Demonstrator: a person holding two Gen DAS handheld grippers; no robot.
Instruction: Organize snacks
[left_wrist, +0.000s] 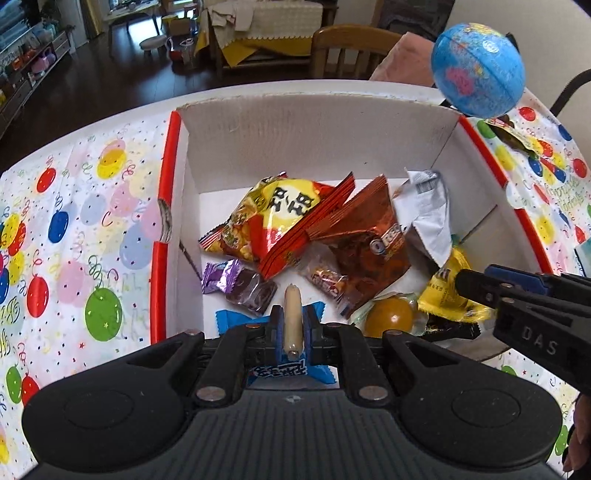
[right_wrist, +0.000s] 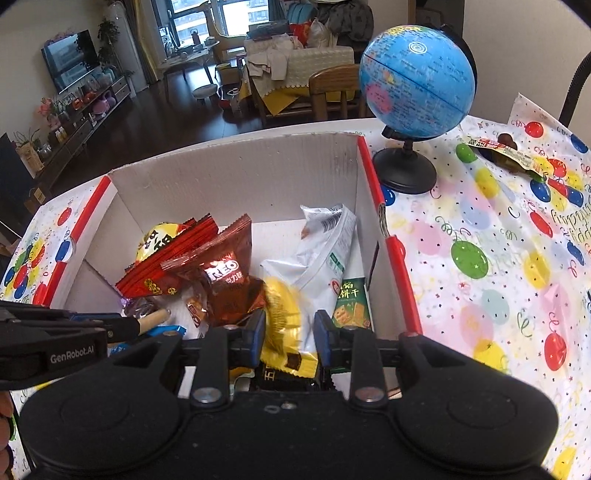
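A white cardboard box with red edges (left_wrist: 314, 125) (right_wrist: 236, 173) holds several snack packs: a yellow-red bag (left_wrist: 273, 210), a brown Oreo pack (left_wrist: 373, 247) (right_wrist: 229, 284), a white pouch (left_wrist: 432, 218) (right_wrist: 325, 251) and a yellow pack (left_wrist: 447, 291) (right_wrist: 284, 310). My left gripper (left_wrist: 291, 325) is shut on a small beige sausage stick (left_wrist: 291, 314) above the box's near edge. My right gripper (right_wrist: 290, 328) is open over the box, its fingers either side of the yellow pack, not squeezing it. It enters the left wrist view at right (left_wrist: 480, 288).
A blue globe (right_wrist: 417, 81) (left_wrist: 478, 70) on a black stand sits right of the box. One snack wrapper (right_wrist: 502, 151) (left_wrist: 517, 136) lies on the balloon-print tablecloth (right_wrist: 498, 258) at far right. A wooden chair (left_wrist: 351, 48) stands behind the table.
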